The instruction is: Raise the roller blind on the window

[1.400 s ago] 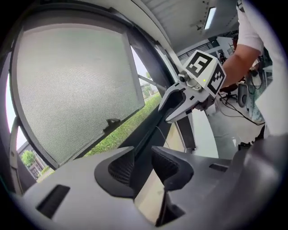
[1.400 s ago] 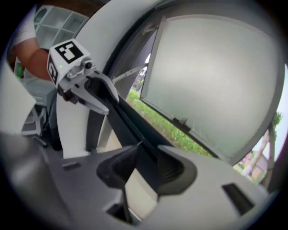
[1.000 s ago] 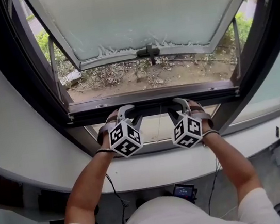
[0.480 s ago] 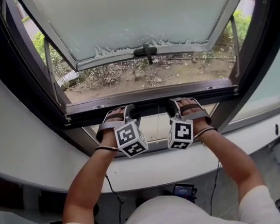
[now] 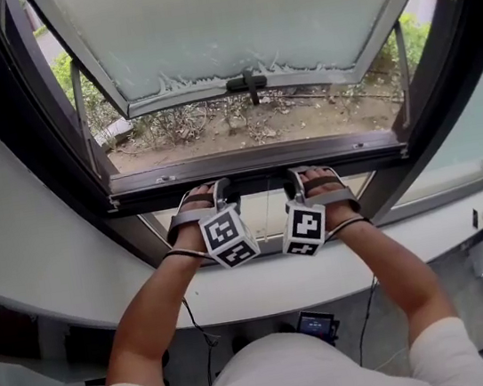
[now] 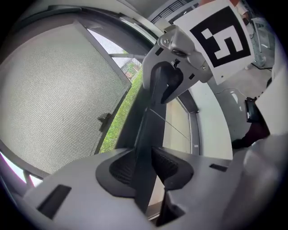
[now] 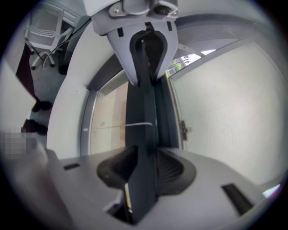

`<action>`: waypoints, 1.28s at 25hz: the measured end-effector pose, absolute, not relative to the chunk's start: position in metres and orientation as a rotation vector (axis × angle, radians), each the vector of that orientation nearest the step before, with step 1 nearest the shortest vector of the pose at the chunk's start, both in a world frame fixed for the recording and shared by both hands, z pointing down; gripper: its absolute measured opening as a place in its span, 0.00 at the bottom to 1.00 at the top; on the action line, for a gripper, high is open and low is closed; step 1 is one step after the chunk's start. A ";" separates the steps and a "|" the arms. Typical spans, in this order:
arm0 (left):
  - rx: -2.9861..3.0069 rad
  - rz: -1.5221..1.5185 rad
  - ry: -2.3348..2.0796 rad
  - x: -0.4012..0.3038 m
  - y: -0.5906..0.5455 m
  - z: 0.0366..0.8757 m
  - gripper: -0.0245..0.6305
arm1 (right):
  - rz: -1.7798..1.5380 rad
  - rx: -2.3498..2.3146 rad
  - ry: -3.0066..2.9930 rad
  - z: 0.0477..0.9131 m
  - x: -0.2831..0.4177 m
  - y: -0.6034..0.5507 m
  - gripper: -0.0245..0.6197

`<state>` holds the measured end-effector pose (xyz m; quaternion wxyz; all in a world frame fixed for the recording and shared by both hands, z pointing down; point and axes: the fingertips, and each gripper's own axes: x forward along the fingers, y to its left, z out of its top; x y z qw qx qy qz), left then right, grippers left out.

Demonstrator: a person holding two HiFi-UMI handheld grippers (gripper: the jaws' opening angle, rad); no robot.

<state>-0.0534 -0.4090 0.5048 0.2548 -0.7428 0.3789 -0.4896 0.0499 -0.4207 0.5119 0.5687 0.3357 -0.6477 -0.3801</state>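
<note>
The roller blind's dark horizontal bar (image 5: 157, 197) spans the window opening low in the head view. Both grippers hold it side by side near its middle. My left gripper (image 5: 219, 188) has just been closing its jaws; the bar (image 6: 150, 123) lies between its pads (image 6: 167, 162) and they press on it. My right gripper (image 5: 296, 176) is shut on the same bar (image 7: 141, 130), which runs straight between its pads (image 7: 168, 168). In each gripper view the other gripper grips the bar further along: the right gripper (image 6: 167, 83) and the left gripper (image 7: 146, 54).
Beyond the bar an outward-tilted window sash (image 5: 242, 17) with a dark handle (image 5: 246, 82) stands open over bare ground and shrubs (image 5: 241, 129). A curved white sill (image 5: 265, 287) lies under my hands. A thin cord (image 5: 267, 215) hangs between the grippers. Dark frame posts (image 5: 54, 144) flank the opening.
Both hands have rolled on the bar, so the two marker cubes now face inward and sit closer together. The grippers stay at the same spots on the bar.
</note>
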 end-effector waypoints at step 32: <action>-2.119 -1.140 1.083 -0.053 -0.407 0.443 0.23 | -0.935 0.925 -1.639 0.446 0.048 -0.422 0.24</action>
